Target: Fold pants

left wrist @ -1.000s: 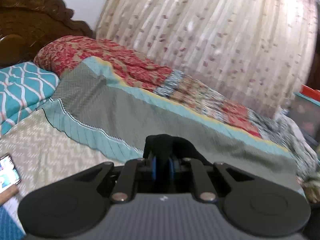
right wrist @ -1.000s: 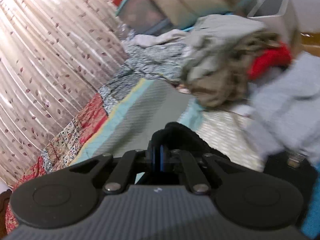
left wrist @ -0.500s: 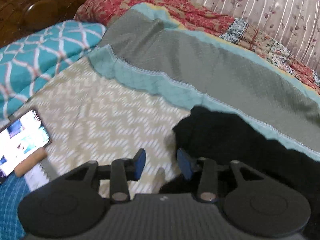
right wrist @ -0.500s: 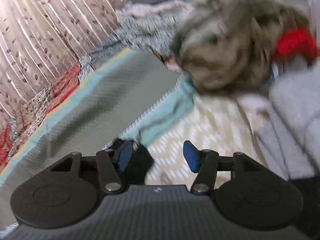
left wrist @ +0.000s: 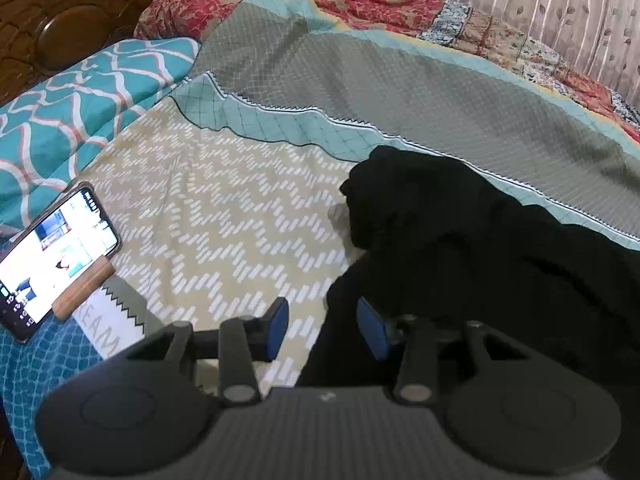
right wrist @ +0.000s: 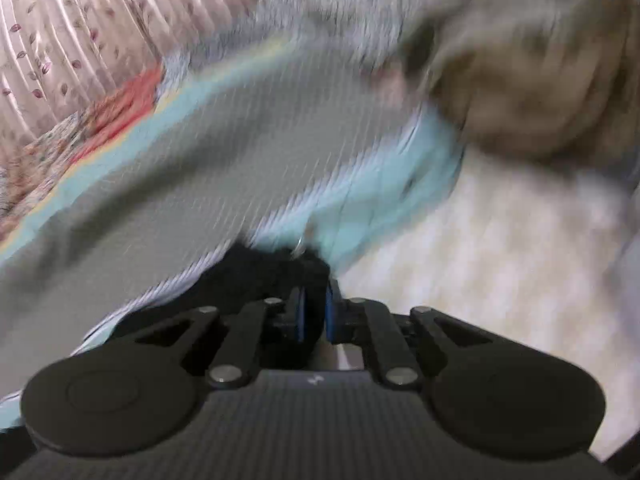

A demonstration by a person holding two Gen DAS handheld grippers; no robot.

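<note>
The black pants [left wrist: 480,248] lie bunched in a rumpled heap on the zigzag-patterned sheet [left wrist: 224,216], their far edge overlapping the grey-and-teal blanket [left wrist: 400,92]. The left gripper [left wrist: 322,330] hangs open over the near edge of the pants, with bare sheet stretching leftward to a lit phone [left wrist: 52,256]. In the blurred right view, the right gripper [right wrist: 313,314] is pinched closed on a fold of the pants [right wrist: 256,276], just beside the blanket's teal border [right wrist: 384,196].

Pants [left wrist: 472,240] on bedsheet [left wrist: 224,216], right of phone [left wrist: 52,256]; blanket [left wrist: 400,92] behind pants; pillow [left wrist: 80,92] far left.
</note>
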